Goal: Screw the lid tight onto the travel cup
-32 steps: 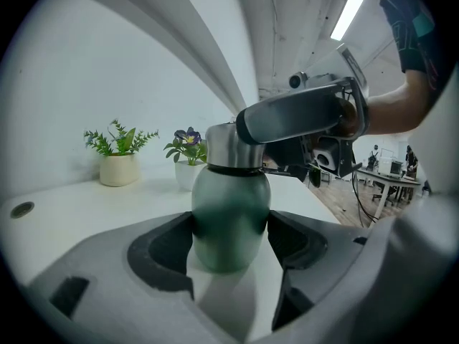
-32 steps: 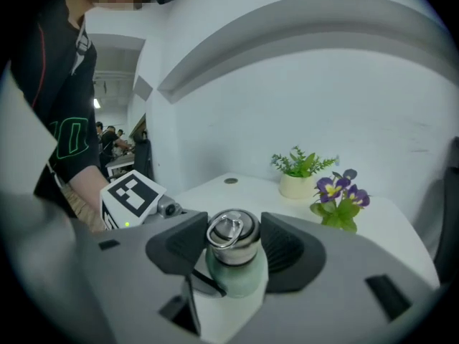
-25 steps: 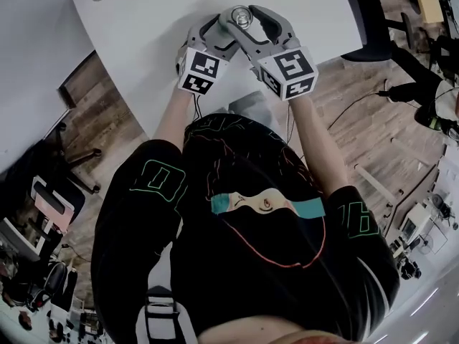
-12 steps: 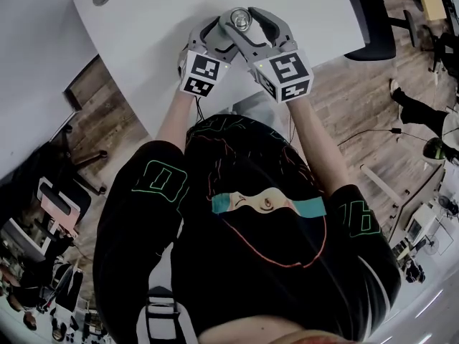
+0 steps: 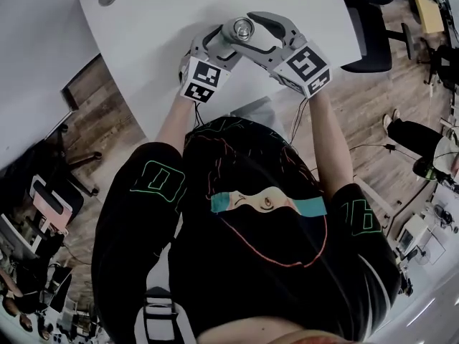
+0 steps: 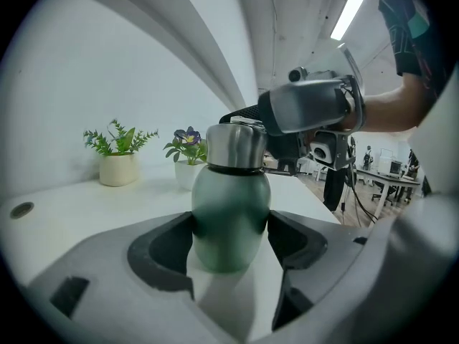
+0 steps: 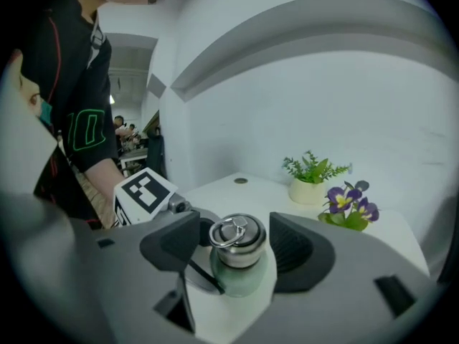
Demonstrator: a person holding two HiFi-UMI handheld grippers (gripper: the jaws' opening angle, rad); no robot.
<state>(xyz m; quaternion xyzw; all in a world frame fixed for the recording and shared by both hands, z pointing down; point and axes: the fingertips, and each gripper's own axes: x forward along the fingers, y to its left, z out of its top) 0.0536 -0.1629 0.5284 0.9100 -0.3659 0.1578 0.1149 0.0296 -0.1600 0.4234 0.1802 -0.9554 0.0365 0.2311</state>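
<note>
- Clamps left gripper (image 6: 229,244) on travel cup's (image 6: 229,203) green body, upright on white table (image 5: 158,41).
- Spreads right gripper (image 7: 237,244) wide around lid (image 7: 237,235) atop the cup, jaws just opening, pads clear.
- Shows 2 potted plants (image 6: 118,153) beyond the cup.

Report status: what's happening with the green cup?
Left gripper clamps cup body. Right gripper jaws just opened, straddling the lid, not gripping. Nothing in the way.
</note>
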